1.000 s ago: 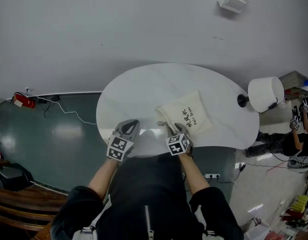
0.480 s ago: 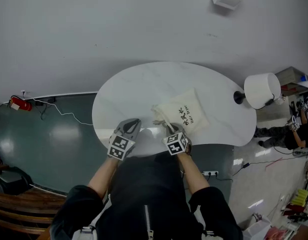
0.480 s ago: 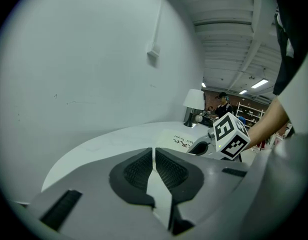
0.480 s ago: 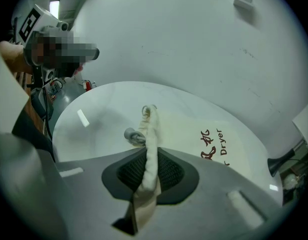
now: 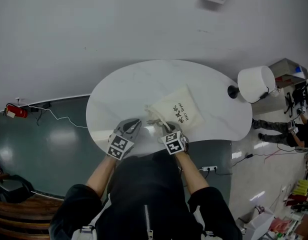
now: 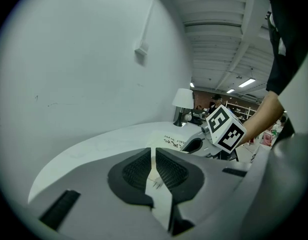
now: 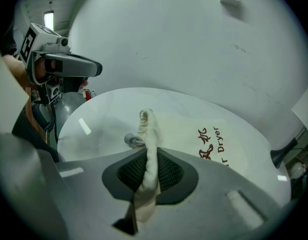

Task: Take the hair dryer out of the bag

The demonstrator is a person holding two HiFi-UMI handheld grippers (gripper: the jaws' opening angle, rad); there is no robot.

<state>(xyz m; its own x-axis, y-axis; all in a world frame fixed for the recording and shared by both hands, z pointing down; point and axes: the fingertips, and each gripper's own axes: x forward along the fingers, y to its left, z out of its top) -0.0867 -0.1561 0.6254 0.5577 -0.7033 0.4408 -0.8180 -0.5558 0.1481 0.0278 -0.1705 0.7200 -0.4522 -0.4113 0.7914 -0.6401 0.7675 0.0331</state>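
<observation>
The cream cloth bag [image 5: 178, 112], printed "Hair Dryer", lies on the white table [image 5: 124, 90], mouth bunched up.

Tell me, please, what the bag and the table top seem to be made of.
The bag looks like matte cotton cloth: cream, softly bunched. The table top may be marble or an imitation: glossy white, faint veins, bright reflections.

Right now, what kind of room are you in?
Probably a workshop or lab rather than a home. A white oval table and a lamp stand by a bare wall, and the left gripper view shows strip lights on an open ceiling farther back.
</observation>
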